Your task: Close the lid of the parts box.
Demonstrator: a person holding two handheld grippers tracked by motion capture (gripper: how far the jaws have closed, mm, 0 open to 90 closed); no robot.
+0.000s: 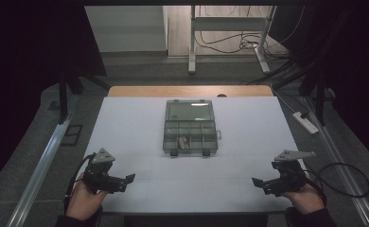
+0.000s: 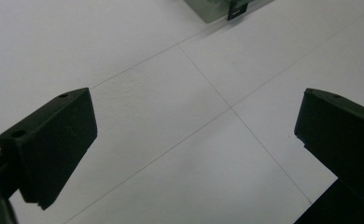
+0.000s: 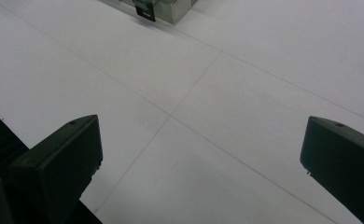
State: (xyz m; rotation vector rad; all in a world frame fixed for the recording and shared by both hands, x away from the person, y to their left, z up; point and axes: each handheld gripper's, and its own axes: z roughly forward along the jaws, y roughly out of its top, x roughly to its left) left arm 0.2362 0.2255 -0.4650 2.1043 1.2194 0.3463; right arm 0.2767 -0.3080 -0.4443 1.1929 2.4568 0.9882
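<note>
A clear grey compartment box (image 1: 190,126) lies open at the middle of the white table (image 1: 126,123), its lid folded back toward the far side. A small brownish item (image 1: 183,141) rests in one of its front compartments. My left gripper (image 1: 128,180) hovers near the front left corner of the table, open and holding nothing, pointing right. My right gripper (image 1: 257,183) hovers near the front right corner, open and holding nothing, pointing left. In the left gripper view a corner of the box (image 2: 217,8) shows at the top; in the right gripper view its latch (image 3: 145,10) shows at the top.
A wooden strip (image 1: 187,91) borders the table's far edge. A white power strip (image 1: 305,122) and cables lie on the floor at the right. A metal rail (image 1: 40,165) runs along the left. The table's front edge lies just under both hands.
</note>
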